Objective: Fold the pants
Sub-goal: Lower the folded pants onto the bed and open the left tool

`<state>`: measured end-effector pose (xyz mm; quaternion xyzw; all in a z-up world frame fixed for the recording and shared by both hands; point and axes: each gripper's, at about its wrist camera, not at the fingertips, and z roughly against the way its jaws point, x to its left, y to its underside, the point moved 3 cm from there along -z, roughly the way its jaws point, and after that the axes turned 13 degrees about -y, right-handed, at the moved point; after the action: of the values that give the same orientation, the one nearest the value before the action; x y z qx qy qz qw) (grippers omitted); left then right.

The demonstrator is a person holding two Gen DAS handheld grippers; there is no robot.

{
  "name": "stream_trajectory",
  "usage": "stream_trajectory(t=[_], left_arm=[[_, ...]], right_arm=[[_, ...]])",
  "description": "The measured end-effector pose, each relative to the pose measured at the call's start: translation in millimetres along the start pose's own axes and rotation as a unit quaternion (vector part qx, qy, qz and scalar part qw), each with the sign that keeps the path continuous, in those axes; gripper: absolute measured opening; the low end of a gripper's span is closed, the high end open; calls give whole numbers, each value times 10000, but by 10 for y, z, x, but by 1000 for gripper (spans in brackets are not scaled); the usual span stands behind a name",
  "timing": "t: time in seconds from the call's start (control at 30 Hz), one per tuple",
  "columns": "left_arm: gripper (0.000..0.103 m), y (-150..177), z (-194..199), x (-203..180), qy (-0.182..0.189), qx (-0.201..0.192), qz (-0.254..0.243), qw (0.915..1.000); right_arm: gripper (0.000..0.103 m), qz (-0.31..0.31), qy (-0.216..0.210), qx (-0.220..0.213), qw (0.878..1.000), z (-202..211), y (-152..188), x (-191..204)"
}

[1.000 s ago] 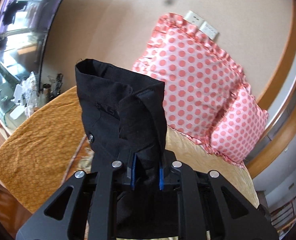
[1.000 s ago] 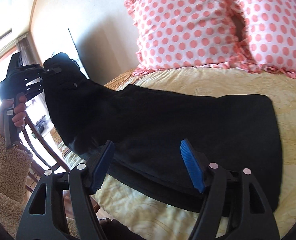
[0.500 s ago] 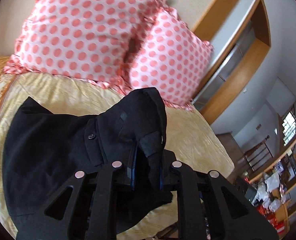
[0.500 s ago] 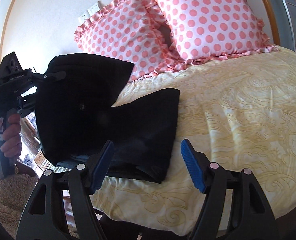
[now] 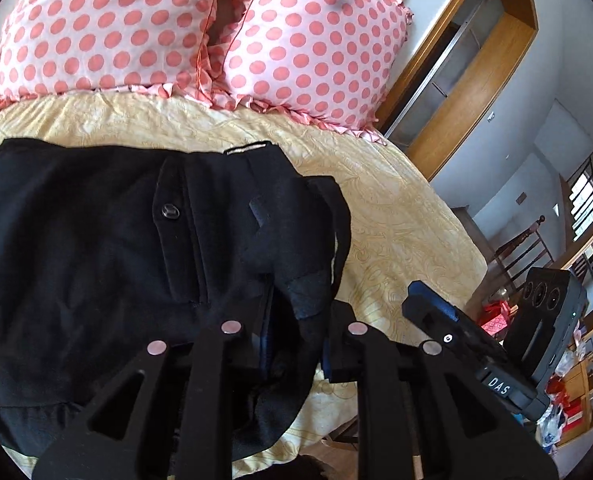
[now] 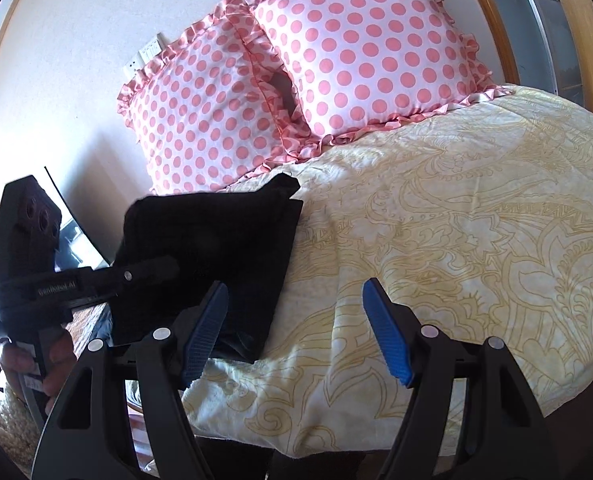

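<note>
The black pants (image 5: 96, 248) lie folded into a short stack on the yellow bedspread (image 5: 392, 216), waistband and button on top. My left gripper (image 5: 296, 336) is shut on the waistband end of the pants, low over the stack. In the right wrist view the pants (image 6: 216, 248) lie at the left of the bed, with the left gripper (image 6: 156, 270) reaching over them. My right gripper (image 6: 296, 328) is open and empty, hovering at the near bed edge just right of the pants; it also shows in the left wrist view (image 5: 428, 304).
Two pink polka-dot pillows (image 6: 296, 72) lean on the wall at the head of the bed. The patterned bedspread (image 6: 456, 220) stretches to the right of the pants. A wooden door frame (image 5: 476, 80) and a cluttered room lie beyond the bed's right side.
My left gripper carried the waistband end over to the right and down onto the rest of the pants, folding them into a shorter stack. My right gripper stayed open, shifting right.
</note>
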<state>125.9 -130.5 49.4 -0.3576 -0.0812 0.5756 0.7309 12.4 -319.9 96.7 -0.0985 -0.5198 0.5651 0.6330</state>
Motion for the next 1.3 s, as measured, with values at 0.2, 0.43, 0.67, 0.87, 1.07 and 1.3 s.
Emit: stream_trajectory(t=[0.2,0.43,0.67,0.87,1.07,1.3], left_arm=[[49,86,171,79,372,-134,88,9992],[101,93,964,531,-112,-1473,13,9890],[101,227,787,903,-1701,-1435,-282,9745],[101,294,403,1420,-2175,-639,397,9732],[101,266,418,1482,-1715,-601,480,9822],[101,-534,288,1507,-817,-442,866,9919]], right_arm=[[72,266,86,-233,9993,94,-170,135],[71,800,-536,-306,9949,-39,-365,616],[71,1300,-736,701,9863,-778,-53,1001],[71,1119,-183,1378,9839,-1054,165,804],[71,1326,-75,1219,9836,-983,154,852],[71,1425,-81,1366,9803,-1289,-244,934]])
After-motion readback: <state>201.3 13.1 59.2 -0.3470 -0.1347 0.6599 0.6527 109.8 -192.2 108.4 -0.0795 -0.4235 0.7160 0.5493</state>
